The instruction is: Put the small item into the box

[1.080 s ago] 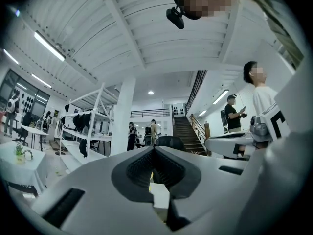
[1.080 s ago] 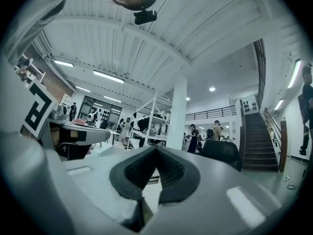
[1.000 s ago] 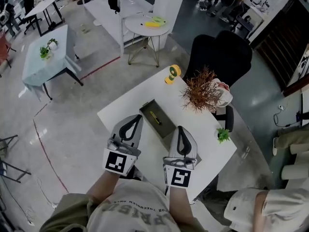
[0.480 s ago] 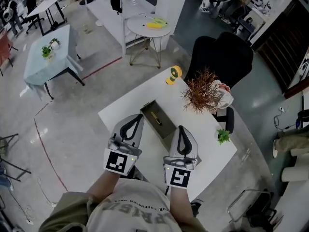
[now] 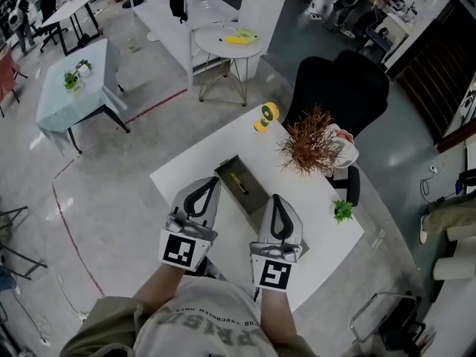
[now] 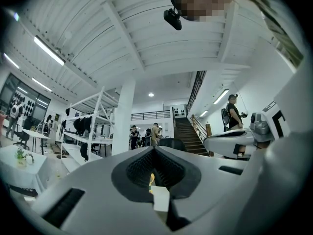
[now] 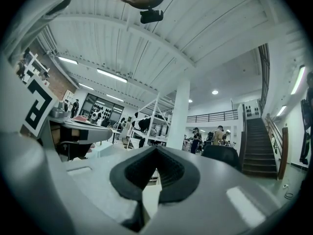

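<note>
An olive-green open box (image 5: 244, 186) lies on the white table (image 5: 216, 147) in the head view. Inside it rests a small yellow item (image 5: 238, 181). My left gripper (image 5: 209, 184) is held upright at the table's near edge, just left of the box, jaws shut and empty. My right gripper (image 5: 276, 201) stands upright beside the box's near right corner, also shut with nothing in it. In the left gripper view the left gripper (image 6: 154, 151) points out into the room, and the right gripper (image 7: 156, 151) does the same in the right gripper view.
On the table stand a yellow tape dispenser (image 5: 265, 115), a dry reddish plant (image 5: 310, 143) and a small green plant (image 5: 343, 210). A black chair (image 5: 342, 88) stands behind the table. A round side table (image 5: 226, 41) and a pale blue table (image 5: 74, 80) stand farther off.
Both grippers have stayed almost still; the view has only shifted slightly. A metal-framed object has come into view on the floor at the lower right.
</note>
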The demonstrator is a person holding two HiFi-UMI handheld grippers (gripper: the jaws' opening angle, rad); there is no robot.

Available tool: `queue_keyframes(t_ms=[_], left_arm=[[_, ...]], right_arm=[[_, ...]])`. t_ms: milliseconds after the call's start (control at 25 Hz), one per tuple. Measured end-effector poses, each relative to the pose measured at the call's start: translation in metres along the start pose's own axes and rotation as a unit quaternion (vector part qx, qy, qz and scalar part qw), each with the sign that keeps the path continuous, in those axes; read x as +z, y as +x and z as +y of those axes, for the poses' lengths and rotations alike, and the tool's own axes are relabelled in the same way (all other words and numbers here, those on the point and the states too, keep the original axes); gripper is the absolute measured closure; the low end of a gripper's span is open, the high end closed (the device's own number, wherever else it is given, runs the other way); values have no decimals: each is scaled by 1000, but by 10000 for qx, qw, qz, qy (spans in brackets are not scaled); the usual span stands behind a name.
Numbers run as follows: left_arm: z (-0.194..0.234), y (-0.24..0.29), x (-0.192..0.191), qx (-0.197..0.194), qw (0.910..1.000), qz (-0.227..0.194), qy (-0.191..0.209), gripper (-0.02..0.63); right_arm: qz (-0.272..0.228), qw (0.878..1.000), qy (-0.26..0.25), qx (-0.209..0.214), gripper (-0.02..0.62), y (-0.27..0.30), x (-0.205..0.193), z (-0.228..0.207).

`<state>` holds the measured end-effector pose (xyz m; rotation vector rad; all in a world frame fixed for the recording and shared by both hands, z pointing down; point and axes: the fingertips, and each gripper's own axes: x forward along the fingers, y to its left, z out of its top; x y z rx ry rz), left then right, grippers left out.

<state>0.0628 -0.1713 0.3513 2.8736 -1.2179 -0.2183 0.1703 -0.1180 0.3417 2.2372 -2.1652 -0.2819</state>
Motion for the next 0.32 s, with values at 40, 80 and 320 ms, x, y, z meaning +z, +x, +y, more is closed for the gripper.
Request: queue_keyframes(t_ms=[40, 80, 320], left_arm=[[0, 0, 0, 4, 10000, 7, -5, 596], [0, 1, 0, 5, 10000, 8, -7, 597], [0, 0, -1, 9, 10000, 9, -5, 596]], right_arm=[[4, 10000, -7, 7, 595, 0, 0, 0], [6, 10000, -11, 10, 596, 0, 0, 0], [18, 10000, -10, 16, 597, 0, 0, 1]])
